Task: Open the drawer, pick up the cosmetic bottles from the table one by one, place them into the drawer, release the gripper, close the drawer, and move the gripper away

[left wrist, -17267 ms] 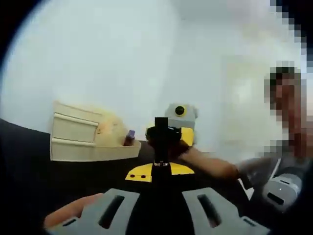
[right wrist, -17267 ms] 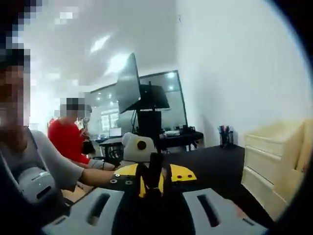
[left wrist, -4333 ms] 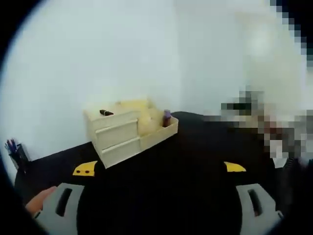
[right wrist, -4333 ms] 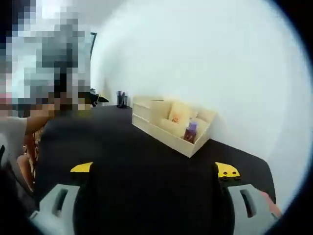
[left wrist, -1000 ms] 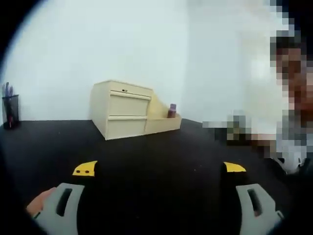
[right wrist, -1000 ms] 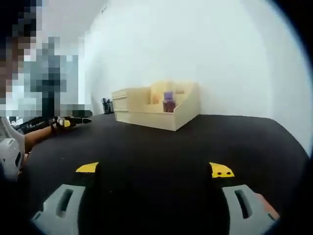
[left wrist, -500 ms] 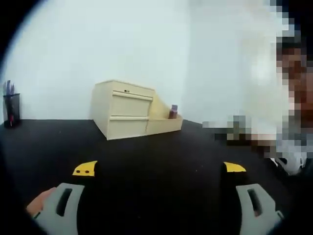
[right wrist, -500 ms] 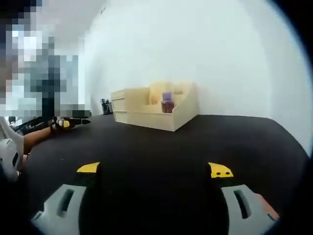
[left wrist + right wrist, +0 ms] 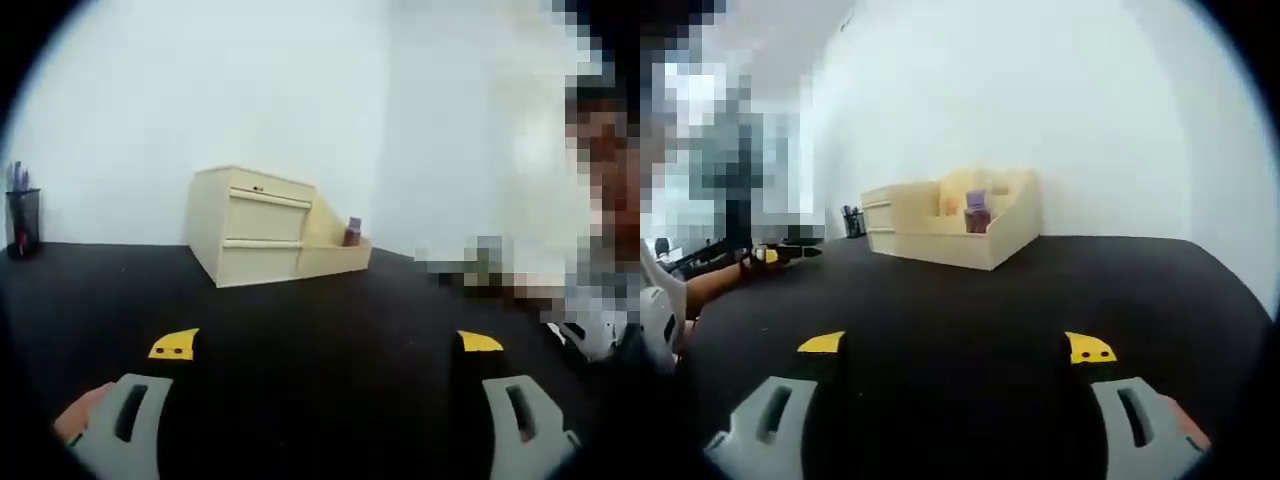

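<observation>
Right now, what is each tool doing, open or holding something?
Left tool: open, jaws wide apart, holding nothing.
Right tool: open, jaws wide apart, holding nothing.

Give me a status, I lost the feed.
Both grippers open, empty. Drawers shut, bottle in the organizer's tray. Table between bare.

Bright, soft blur, fisheye warp; light src prob. overhead.

A black mesh pen cup [image 9: 21, 222] stands on the black table [image 9: 320, 320] against a white wall [image 9: 200, 90].
</observation>
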A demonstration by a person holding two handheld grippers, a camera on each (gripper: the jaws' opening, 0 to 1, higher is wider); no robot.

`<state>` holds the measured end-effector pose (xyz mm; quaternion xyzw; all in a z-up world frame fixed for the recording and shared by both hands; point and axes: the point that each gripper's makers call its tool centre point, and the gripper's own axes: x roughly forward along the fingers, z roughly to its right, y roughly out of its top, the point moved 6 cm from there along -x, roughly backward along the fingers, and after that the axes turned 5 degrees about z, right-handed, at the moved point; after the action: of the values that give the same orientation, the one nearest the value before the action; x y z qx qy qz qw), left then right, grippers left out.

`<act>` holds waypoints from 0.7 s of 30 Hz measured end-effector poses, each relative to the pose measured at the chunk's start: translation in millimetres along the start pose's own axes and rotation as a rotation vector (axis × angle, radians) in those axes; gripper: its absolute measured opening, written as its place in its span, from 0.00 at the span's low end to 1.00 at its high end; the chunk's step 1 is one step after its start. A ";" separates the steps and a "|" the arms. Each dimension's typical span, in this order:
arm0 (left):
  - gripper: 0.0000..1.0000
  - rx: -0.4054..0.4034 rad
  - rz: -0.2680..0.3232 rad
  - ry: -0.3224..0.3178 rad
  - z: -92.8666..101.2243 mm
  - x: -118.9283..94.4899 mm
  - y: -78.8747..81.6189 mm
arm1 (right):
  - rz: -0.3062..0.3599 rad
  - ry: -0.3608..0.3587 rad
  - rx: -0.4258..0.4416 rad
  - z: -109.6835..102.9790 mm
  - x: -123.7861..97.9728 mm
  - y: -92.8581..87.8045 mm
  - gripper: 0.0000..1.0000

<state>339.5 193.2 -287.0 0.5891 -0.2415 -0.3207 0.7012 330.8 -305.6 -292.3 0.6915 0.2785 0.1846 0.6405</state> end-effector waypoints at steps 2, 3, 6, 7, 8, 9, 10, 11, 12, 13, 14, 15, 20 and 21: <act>0.96 0.003 -0.004 -0.001 0.1 0.4 -0.7 | -0.002 0.000 -0.006 -0.4 0.4 -0.5 0.80; 0.96 0.005 -0.006 -0.001 0.4 0.6 -1.1 | -0.004 0.002 -0.006 -0.8 0.5 -0.8 0.80; 0.96 0.004 -0.006 -0.001 2.2 1.0 -1.9 | -0.004 0.004 -0.006 -1.1 0.5 -0.9 0.80; 0.96 0.003 -0.005 0.000 2.5 1.0 -2.0 | -0.005 0.005 -0.006 -1.5 0.6 -1.0 0.80; 0.96 0.003 -0.006 0.001 2.7 1.0 -2.3 | -0.006 0.005 -0.008 -2.0 0.7 -1.4 0.80; 0.96 0.004 -0.007 0.001 2.7 1.0 -2.3 | -0.007 0.006 -0.010 -2.5 0.8 -1.7 0.80; 0.96 0.004 -0.008 0.002 2.5 1.0 -2.5 | -0.009 0.005 -0.014 -2.1 0.8 -1.8 0.80; 0.96 0.006 -0.011 0.002 2.2 1.0 -2.7 | -0.011 0.005 -0.014 -2.1 0.9 -2.0 0.79; 0.96 0.008 -0.013 0.003 2.0 1.1 -2.9 | -0.011 0.004 -0.015 -2.1 0.8 -2.0 0.79; 0.96 0.009 -0.014 0.003 1.9 1.1 -3.0 | -0.009 0.004 -0.016 -2.2 0.7 -1.9 0.79; 0.96 0.010 -0.014 0.004 1.9 1.1 -3.0 | -0.009 0.003 -0.016 -1.8 0.6 -1.8 0.79; 0.96 0.009 -0.014 0.004 1.4 0.9 -2.8 | -0.011 0.001 -0.018 -1.6 0.5 -2.0 0.79; 0.96 0.005 -0.011 0.005 -0.5 0.3 -1.9 | -0.024 -0.008 -0.029 -1.3 2.0 -3.6 0.79; 0.96 0.006 -0.013 0.003 -0.3 0.5 -2.1 | -0.026 -0.007 -0.033 -1.5 2.1 -3.8 0.78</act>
<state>339.7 192.8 -289.1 0.5932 -0.2377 -0.3236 0.6978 330.9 -303.0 -296.1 0.6777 0.2822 0.1782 0.6552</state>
